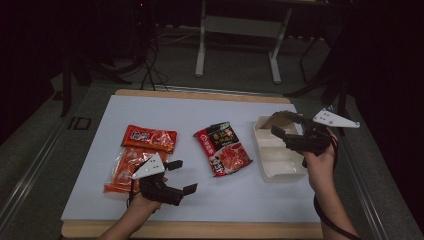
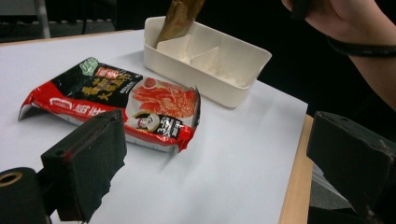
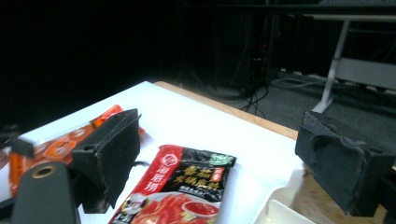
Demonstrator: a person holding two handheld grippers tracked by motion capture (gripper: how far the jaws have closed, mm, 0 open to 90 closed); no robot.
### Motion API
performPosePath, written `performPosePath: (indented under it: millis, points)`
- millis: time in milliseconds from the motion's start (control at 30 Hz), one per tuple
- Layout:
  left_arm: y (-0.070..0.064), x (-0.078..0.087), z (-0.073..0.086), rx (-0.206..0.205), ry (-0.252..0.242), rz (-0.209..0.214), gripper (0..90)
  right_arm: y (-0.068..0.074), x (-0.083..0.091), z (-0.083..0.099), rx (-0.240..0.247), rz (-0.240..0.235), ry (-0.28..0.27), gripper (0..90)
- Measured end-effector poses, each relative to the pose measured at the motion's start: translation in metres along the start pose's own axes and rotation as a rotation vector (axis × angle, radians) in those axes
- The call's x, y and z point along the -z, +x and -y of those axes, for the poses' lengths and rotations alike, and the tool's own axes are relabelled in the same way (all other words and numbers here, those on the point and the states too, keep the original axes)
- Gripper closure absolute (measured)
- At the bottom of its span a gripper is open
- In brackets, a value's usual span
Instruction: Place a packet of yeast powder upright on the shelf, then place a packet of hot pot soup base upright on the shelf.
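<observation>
A red and black sauce packet (image 1: 223, 148) lies flat in the middle of the white board (image 1: 200, 110). To its right stands a white divided tray (image 1: 280, 172), with a brown packet (image 1: 274, 120) leaning in its far corner. My right gripper (image 1: 283, 124) hovers open over the tray's far end with nothing between its fingers; in the right gripper view (image 3: 219, 158) it faces the red packet (image 3: 182, 191). My left gripper (image 1: 183, 176) is open near the front edge. In the left gripper view (image 2: 219, 158) it faces the red packet (image 2: 116, 105) and the tray (image 2: 205, 60).
Two orange packets lie at the left of the board, one (image 1: 149, 138) behind the other (image 1: 125, 170), beside my left hand. The board's wooden edge (image 1: 200, 230) runs along the front. A white metal stand (image 1: 240, 30) is on the floor beyond the table.
</observation>
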State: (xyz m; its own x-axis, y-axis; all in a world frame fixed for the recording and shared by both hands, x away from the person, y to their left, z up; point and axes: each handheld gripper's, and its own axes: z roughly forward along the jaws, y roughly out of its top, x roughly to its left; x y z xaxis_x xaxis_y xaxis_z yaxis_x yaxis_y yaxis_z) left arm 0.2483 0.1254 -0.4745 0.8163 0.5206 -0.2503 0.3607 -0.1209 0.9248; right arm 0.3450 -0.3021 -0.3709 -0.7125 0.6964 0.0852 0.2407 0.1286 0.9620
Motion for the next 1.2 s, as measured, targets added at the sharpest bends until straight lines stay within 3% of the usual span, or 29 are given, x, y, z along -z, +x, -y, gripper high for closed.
performPosePath:
  millis: [33,167,433,567,600,633,700,833,900,1200]
  points:
    - [0.000,0.000,-0.001,-0.009,-0.006,0.015,5.3,0.004,0.002,0.002,0.010,-0.002,0.002,14.0]
    - [-0.001,-0.004,-0.006,-0.053,0.032,0.005,6.2,0.020,0.015,0.010,0.001,-0.013,-0.012,14.0]
    - [-0.002,-0.017,-0.015,-0.076,0.047,0.013,14.7,0.046,0.032,0.025,-0.011,-0.018,-0.003,13.9]
    - [-0.002,-0.026,-0.022,-0.093,0.067,0.033,26.8,0.062,0.042,0.037,-0.041,-0.043,-0.017,13.7]
    - [-0.002,-0.026,-0.022,-0.093,0.067,0.033,34.7,0.062,0.042,0.037,-0.041,-0.043,-0.017,13.7]
    - [-0.001,-0.033,-0.026,-0.093,0.087,0.043,34.7,0.064,0.045,0.038,-0.049,-0.052,-0.024,13.7]
    - [0.000,-0.040,-0.029,-0.087,0.102,0.051,48.9,0.071,0.054,0.043,-0.066,-0.060,-0.047,13.7]
    - [0.003,-0.054,-0.036,-0.060,0.116,0.054,56.3,0.077,0.059,0.048,-0.083,-0.074,-0.045,13.8]
    - [0.005,-0.061,-0.039,-0.051,0.116,0.069,64.3,0.080,0.062,0.052,-0.090,-0.086,-0.045,13.8]
    - [0.005,-0.098,-0.052,-0.100,0.168,0.020,76.1,0.089,0.065,0.065,-0.093,-0.090,-0.030,13.9]
